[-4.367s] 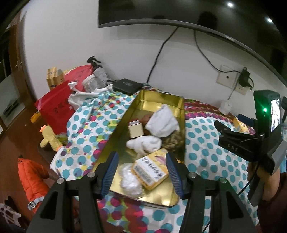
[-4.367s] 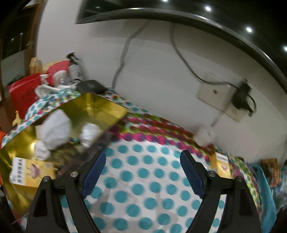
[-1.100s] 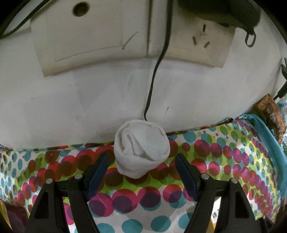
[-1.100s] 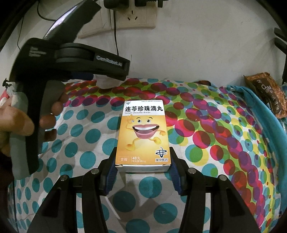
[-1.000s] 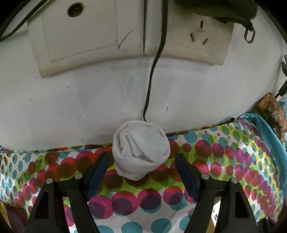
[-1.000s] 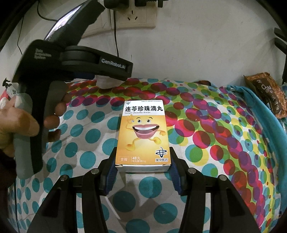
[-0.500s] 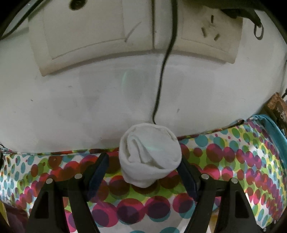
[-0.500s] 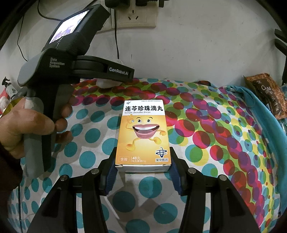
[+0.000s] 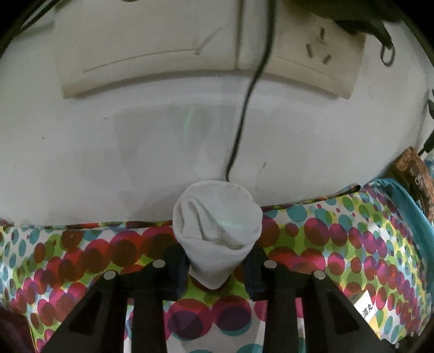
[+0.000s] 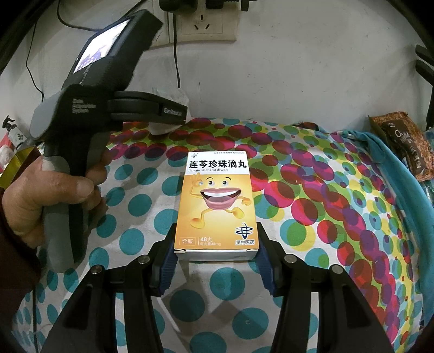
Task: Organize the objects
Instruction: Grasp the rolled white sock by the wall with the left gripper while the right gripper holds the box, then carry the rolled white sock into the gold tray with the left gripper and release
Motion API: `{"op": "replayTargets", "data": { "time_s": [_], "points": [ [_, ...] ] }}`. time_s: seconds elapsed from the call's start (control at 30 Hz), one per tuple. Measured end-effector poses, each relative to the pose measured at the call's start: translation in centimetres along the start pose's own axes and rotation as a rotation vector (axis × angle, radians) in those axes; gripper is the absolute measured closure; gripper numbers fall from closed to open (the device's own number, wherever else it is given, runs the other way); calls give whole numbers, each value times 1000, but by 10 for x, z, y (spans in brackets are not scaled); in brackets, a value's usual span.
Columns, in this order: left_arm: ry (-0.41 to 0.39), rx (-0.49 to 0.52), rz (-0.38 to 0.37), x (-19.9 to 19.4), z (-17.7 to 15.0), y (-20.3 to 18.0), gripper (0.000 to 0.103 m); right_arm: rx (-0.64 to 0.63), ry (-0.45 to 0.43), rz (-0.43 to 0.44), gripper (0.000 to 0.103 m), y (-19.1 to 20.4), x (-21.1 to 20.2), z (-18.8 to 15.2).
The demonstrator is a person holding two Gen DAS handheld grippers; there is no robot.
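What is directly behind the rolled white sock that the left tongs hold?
Behind the sock are the white wall and a black cable. Where the cable ends is hidden by the sock.

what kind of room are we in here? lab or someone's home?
Most likely a home, not a lab. A polka-dot cloth covers the surface, wall sockets sit just above it with chargers plugged in, and the items are household ones: a medicine box, a rolled white sock, a snack packet.

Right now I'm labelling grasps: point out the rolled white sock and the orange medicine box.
rolled white sock (image 9: 217,228), left wrist view, middle of the roll.
orange medicine box (image 10: 217,203), right wrist view, cartoon mouth on its top face.
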State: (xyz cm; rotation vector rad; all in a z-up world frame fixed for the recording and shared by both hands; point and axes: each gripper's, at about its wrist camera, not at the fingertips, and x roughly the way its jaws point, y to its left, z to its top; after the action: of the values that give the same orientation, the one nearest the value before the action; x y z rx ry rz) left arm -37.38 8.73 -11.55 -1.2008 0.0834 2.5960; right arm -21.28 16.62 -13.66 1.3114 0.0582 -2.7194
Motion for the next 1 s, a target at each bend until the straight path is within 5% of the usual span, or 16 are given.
{"op": "replayTargets", "data": {
  "time_s": [0.43, 1.0],
  "points": [
    [18, -16, 39, -30, -19, 9, 71, -6, 0, -6, 54, 0, 4, -14],
    [11, -28, 123, -141, -64, -7, 71, -13, 1, -23, 55, -3, -3, -18]
  ]
}}
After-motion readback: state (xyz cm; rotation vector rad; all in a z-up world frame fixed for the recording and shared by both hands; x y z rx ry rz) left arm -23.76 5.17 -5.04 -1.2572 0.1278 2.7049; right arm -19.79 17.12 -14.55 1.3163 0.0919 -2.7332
